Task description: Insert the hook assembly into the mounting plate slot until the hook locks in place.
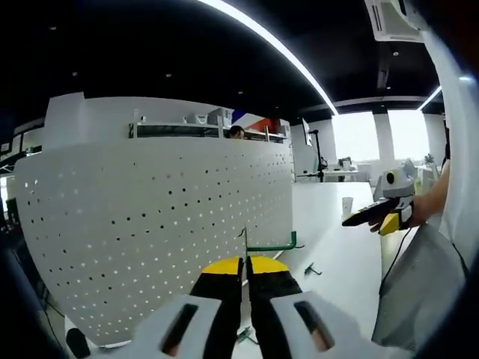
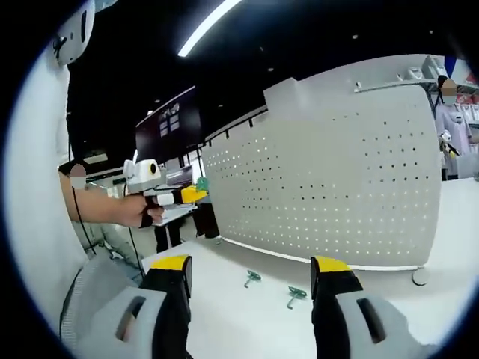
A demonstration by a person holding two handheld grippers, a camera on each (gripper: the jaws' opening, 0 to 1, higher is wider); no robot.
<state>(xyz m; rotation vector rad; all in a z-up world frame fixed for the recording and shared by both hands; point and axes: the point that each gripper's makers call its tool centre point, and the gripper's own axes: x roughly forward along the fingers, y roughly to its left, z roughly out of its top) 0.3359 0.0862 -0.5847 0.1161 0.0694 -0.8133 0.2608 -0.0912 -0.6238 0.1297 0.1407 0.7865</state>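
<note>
Item one: my left gripper (image 1: 245, 271) is clenched on a green hook (image 1: 271, 245), thin and stiff, light I judge, its arm pointing to 3 o'clock just before the white pegboard (image 1: 150, 224). Item two: my right gripper (image 2: 251, 280) is released, jaws wide; two spare hooks (image 2: 252, 278) lie on the table (image 2: 247, 321) between them, best pinched at the shank.

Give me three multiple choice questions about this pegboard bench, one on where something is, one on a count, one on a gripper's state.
1. Where is the green hook that the left gripper holds?
A. in front of the pegboard
B. flat on the table
C. on a shelf

2. How many green hooks lie on the table between the right gripper's jaws?
A. none
B. two
C. five

3. How does the right gripper stand?
A. shut on a hook
B. open
C. shut on a cable

Key: 1 A, its jaws pinch it before the board; 2 B, two lie there; 3 B, jaws wide apart.
</note>
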